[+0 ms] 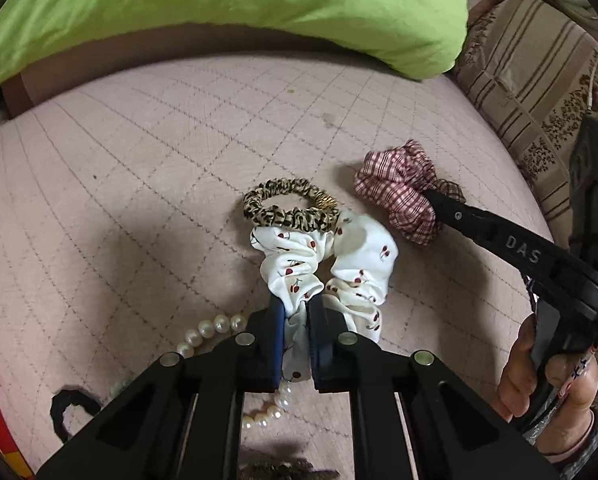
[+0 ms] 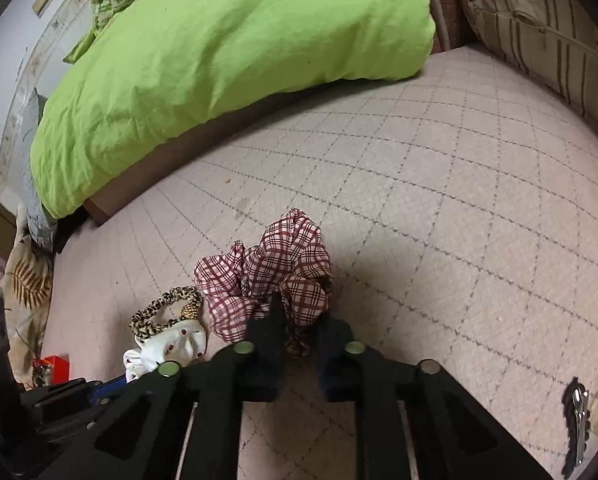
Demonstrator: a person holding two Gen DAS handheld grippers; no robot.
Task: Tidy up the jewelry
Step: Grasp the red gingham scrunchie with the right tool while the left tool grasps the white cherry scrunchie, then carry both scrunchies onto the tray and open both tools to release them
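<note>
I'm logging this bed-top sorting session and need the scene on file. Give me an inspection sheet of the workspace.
Surface: pink quilted bedspread, a few small marks.
Job's things: cherry-print scrunchie; plaid scrunchie; leopard scrunchie touching the cherry one; pearl string; black hair tie.
Clutter: dark hair clip near the right edge of the right wrist view.
Grippers: left gripper shut on the cherry-print scrunchie; right gripper shut on the plaid scrunchie.
Cables: nothing seen.
Surroundings: green pillow; striped cushion.
</note>
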